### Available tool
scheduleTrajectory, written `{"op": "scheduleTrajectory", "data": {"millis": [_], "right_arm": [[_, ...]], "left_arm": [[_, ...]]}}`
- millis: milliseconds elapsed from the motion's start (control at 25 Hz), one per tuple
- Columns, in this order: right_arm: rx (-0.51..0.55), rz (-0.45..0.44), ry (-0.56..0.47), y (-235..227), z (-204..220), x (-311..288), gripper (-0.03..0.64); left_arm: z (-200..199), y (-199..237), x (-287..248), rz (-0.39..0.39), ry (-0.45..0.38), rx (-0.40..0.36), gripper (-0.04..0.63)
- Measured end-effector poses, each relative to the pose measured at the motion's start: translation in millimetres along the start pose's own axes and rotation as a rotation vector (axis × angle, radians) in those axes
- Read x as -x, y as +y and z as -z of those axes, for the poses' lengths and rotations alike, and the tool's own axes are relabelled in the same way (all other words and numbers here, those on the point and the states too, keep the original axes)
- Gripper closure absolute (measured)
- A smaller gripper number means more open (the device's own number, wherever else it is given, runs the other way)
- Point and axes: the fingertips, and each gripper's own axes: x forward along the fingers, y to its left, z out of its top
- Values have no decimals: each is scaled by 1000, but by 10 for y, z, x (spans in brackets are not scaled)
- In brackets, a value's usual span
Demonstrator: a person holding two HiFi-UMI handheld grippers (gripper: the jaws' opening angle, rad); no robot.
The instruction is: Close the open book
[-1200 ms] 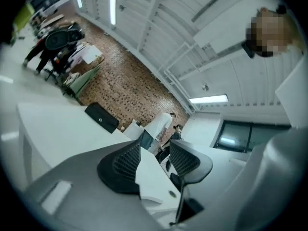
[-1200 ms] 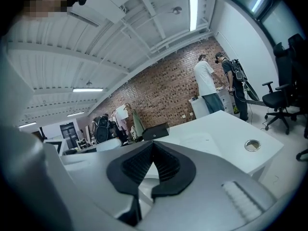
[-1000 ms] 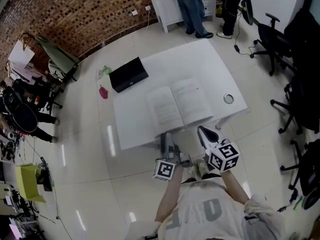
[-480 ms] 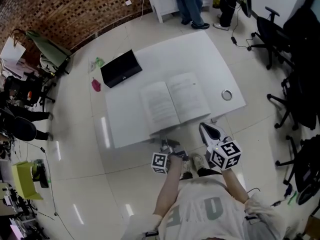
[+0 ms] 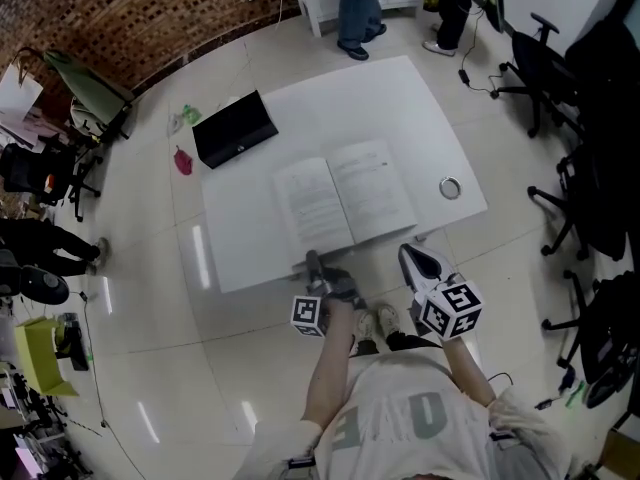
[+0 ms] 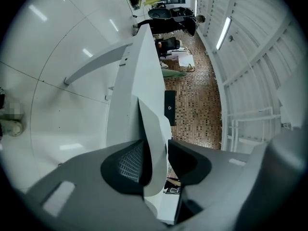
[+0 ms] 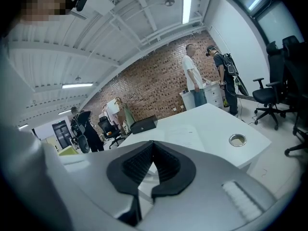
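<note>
The open book (image 5: 343, 200) lies flat in the middle of the white table (image 5: 400, 108). My left gripper (image 5: 318, 268) is at the table's near edge, below the book's left half. In the left gripper view the scene is rolled on its side, and the book's pale edge (image 6: 153, 124) stands between the closing jaws of the left gripper (image 6: 156, 153). It lies against one pad, with a gap to the other. My right gripper (image 5: 415, 263) hangs just off the near edge by the book's right half. In its own view the right gripper (image 7: 153, 158) is shut and holds nothing.
A black case (image 5: 234, 128) lies at the table's far left corner and a metal ring (image 5: 450, 187) is set in its right side. Office chairs (image 5: 545, 68) stand to the right. People (image 5: 355, 8) stand by a white cabinet beyond the table.
My left gripper has sunk and rolled, coming to the table's near edge under the book's left half. The right gripper has barely moved.
</note>
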Motion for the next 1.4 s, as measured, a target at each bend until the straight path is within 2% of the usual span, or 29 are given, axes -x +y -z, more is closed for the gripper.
{"op": "scheduleTrajectory", "data": {"millis": [160,400,600,760,960,1120,1320,1400], "right_arm": [[6,5,-1,-13,1,25,613],[-3,21,2,-48,37,82,612],[1,22,-4,-31,48,119,612],[0,20,-3,-5,93,169,612],[-1,29,-18,-8,81,267,613],[-10,55,-39,-96,82,390,612],[-28,82,-47,-174,109,505,612],[-30,87,-52,-196,100,534,612]], "left_arm": [[-33,23,-32,-47,18,-85,458],[-22,-72,-27,-56,19,-209,466],[42,-246,26,-47,26,-463,466],[129,-391,65,-38,32,-629,476],[330,-712,109,25,57,-920,477],[533,-833,123,75,80,-998,491],[785,-955,126,125,130,-1152,492],[891,-986,123,140,148,-1191,492]]}}
